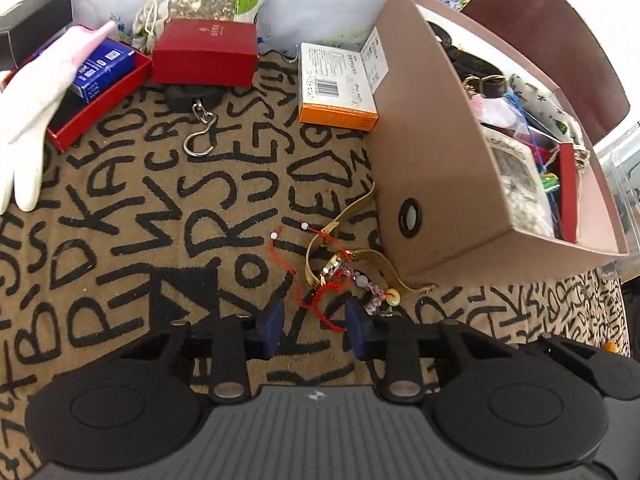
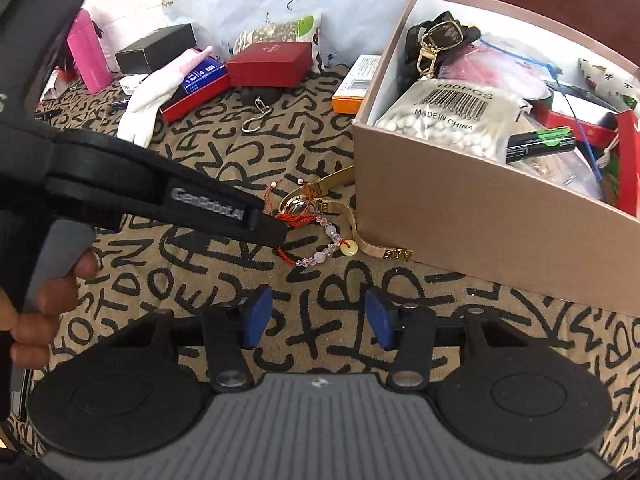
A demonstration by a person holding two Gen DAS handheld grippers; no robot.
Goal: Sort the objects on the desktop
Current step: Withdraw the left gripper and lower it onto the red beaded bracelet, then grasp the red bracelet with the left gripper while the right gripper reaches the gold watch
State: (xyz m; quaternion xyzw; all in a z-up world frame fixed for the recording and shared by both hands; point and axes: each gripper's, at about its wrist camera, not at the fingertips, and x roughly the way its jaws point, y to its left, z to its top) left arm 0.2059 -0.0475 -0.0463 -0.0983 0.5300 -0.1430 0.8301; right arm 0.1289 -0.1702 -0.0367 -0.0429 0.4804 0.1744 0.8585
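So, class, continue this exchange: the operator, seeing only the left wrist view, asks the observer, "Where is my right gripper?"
Observer: The right gripper hangs with its jaws open and empty, short of the beaded bracelet.
Operator: What's printed on the bag in the box?
Observer: The bead bag in the cardboard box reads "100PCS, MADE IN CHINA".
Operator: Anything left of the black box?
Observer: Yes, a pink box stands left of the black box.
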